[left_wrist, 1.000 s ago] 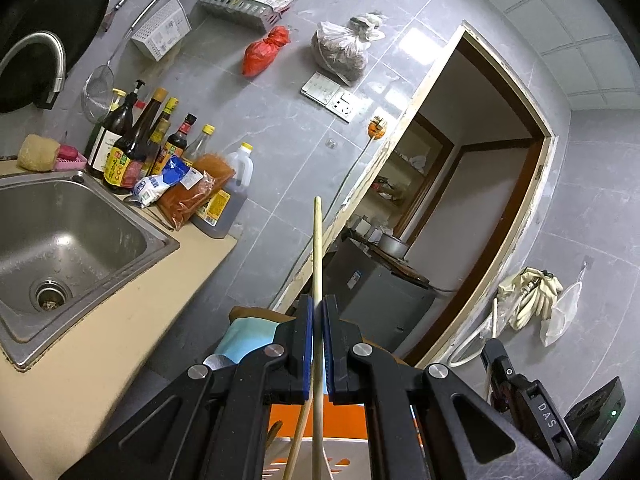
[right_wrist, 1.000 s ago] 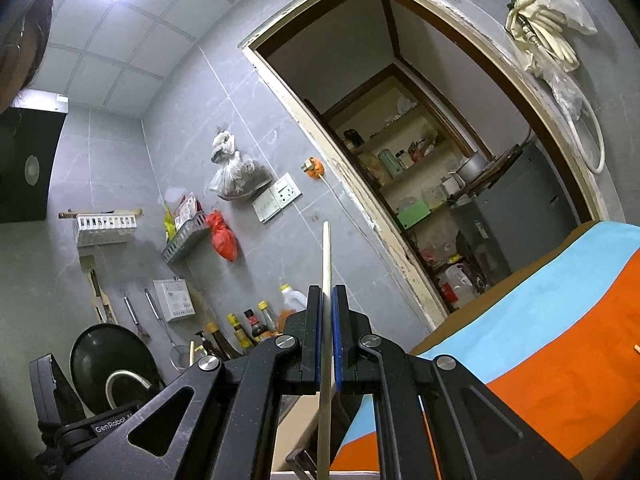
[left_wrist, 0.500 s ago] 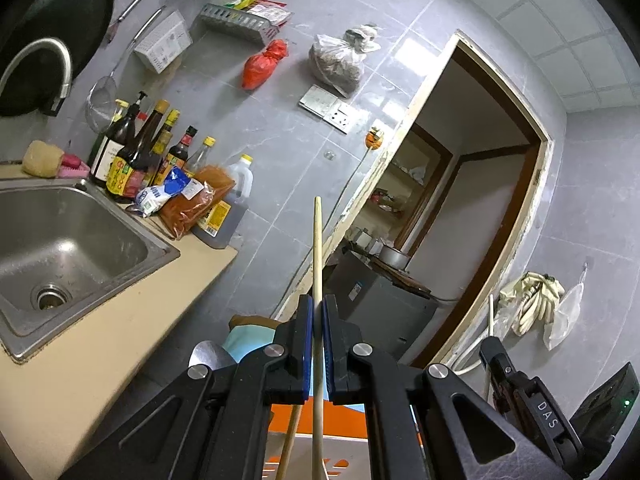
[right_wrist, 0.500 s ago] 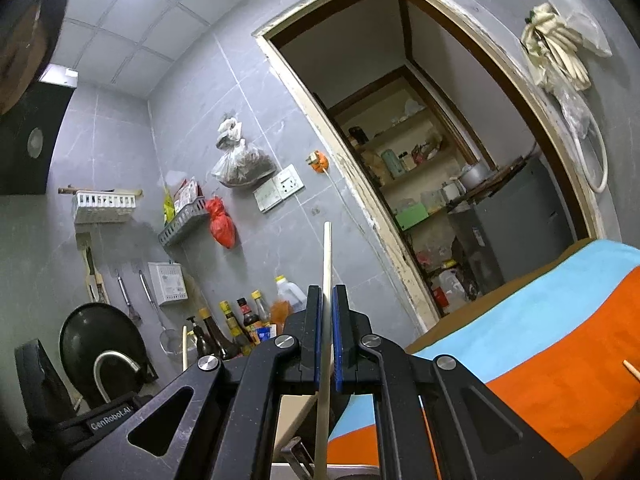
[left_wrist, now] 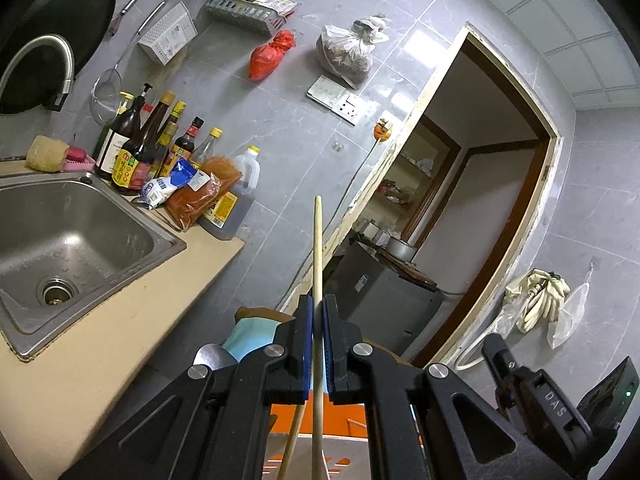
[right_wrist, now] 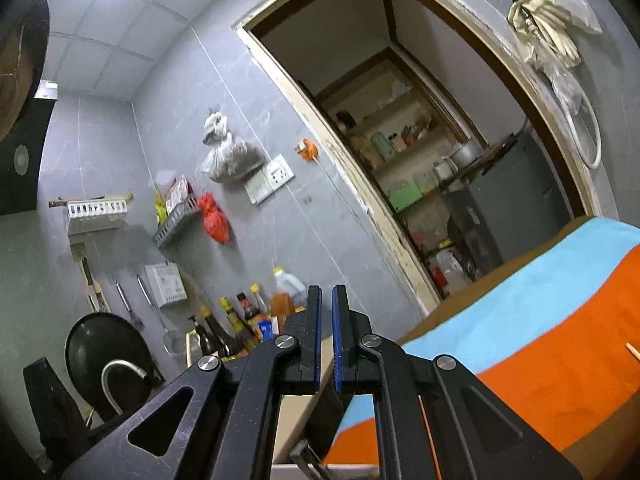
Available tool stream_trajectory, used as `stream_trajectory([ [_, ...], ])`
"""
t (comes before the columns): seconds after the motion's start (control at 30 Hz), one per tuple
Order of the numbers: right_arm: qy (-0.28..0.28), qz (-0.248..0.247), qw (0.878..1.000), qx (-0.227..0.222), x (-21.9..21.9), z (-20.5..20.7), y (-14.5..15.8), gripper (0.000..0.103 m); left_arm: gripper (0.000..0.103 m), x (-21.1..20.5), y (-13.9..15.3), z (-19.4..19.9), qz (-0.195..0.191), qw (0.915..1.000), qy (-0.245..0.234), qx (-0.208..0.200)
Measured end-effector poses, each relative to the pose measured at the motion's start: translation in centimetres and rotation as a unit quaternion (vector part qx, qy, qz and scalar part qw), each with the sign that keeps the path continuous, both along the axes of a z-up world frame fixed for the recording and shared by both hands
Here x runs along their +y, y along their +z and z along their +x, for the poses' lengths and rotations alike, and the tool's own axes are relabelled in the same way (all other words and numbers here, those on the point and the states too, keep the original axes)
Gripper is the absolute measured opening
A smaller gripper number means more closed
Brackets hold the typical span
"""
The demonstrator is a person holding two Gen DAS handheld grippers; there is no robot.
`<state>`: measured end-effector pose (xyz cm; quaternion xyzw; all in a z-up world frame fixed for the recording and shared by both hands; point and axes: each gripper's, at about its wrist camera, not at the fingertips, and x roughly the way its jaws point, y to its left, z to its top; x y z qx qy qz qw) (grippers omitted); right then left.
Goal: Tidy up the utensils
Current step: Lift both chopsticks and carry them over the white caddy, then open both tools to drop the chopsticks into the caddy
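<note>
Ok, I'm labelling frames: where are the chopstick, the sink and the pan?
chopstick [left_wrist: 317,248], left wrist view, upper shaft
sink [left_wrist: 60,208], left wrist view, basin's back wall
pan [left_wrist: 80,8], left wrist view, black underside

The lower end of the thin pale wooden chopstick [left_wrist: 317,264] runs off the bottom edge behind the black left gripper [left_wrist: 316,312], the second wooden stick [left_wrist: 291,444] beside it is mostly hidden, the steel sink [left_wrist: 120,208] is cut by the left edge, and the sauce bottles' [left_wrist: 132,152] labels are too small to read.
</note>
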<state>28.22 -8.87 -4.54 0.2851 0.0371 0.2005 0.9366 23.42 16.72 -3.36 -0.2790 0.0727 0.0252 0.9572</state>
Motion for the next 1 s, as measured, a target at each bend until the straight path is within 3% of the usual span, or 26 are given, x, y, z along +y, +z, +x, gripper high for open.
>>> stream_trajectory([
  [0.3,0.002,-0.044,0.999,0.021,-0.3,-0.4,0.0,0.007,0.005,-0.3,0.6,-0.6,-0.011,0.9995,-0.027,-0.009],
  [0.33,0.003,-0.055,0.998,0.023,-0.3,-0.5,0.0,0.01,0.005,-0.4,0.6,-0.5,-0.01,0.9995,-0.029,-0.01],
  [0.4,0.009,-0.078,0.997,0.026,-0.4,-1.0,0.2,0.035,0.005,-0.6,0.6,-0.3,-0.008,0.9993,-0.035,-0.009],
  [0.43,0.013,-0.093,0.995,0.029,-0.4,-1.4,0.2,0.038,0.005,-0.7,0.6,-0.3,-0.005,0.9993,-0.037,-0.007],
  [0.57,0.026,-0.173,0.984,0.033,-0.6,-3.1,-0.1,0.038,0.005,-1.2,0.5,-0.4,0.001,0.9991,-0.041,0.006],
  [0.7,0.031,-0.218,0.975,0.04,-1.2,-4.8,-0.5,0.038,0.005,-1.8,0.4,-0.9,0.014,0.9987,-0.045,0.018],
  [0.93,0.027,-0.217,0.974,0.053,-2.5,-5.2,0.3,0.038,0.006,-2.6,0.4,-1.5,0.042,0.9952,-0.06,0.066],
  [1.0,0.03,-0.217,0.974,0.057,-2.8,-5.1,0.6,0.038,0.013,-2.8,0.7,-1.7,0.049,0.9936,-0.064,0.079],
])
